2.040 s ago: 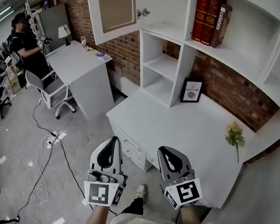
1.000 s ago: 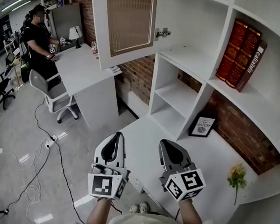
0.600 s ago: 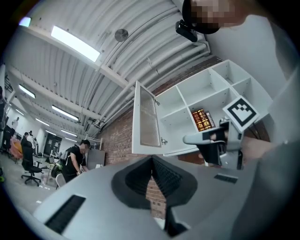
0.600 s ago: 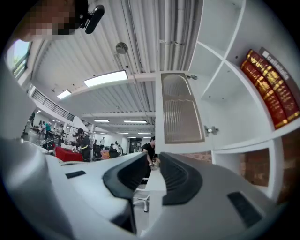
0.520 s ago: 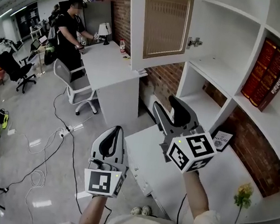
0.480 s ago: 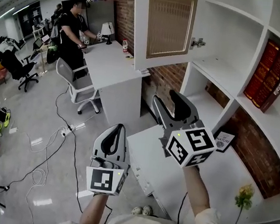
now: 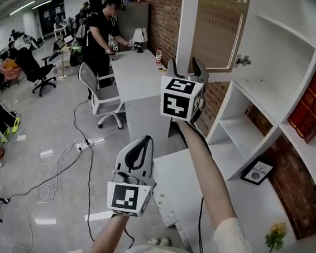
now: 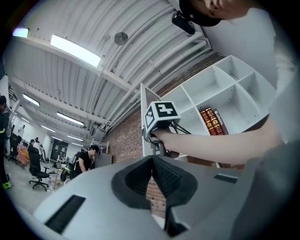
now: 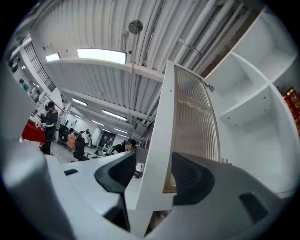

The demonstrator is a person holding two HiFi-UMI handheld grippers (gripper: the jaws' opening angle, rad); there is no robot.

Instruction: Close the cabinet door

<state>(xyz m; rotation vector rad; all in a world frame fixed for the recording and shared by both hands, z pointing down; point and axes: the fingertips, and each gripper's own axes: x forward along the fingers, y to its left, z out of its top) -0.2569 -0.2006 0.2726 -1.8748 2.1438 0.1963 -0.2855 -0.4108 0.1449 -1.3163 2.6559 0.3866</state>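
The white cabinet door [image 7: 216,28] with a ribbed glass panel stands swung open from the upper shelf unit [image 7: 277,57]. My right gripper [image 7: 185,69] is raised at arm's length to the door's lower free corner. In the right gripper view its jaws [image 9: 152,173] are opening, and the door's white frame [image 9: 157,140] stands between them with a gap on the left side. My left gripper [image 7: 139,152] hangs lower, over the desk's front corner, away from the door. Its jaws [image 8: 152,176] are shut with nothing in them.
A white desk [image 7: 208,184] stands below the shelves, with a framed picture [image 7: 257,171] and a yellow flower [image 7: 274,235]. Red books [image 7: 311,108] stand on a shelf. A person [image 7: 103,30] stands at another desk by an office chair [image 7: 102,97]. Cables lie on the floor.
My right gripper has risen from beside the left one up to the door's lower corner, and its jaws have opened. The left gripper has risen only a little. The head view has tilted upward.
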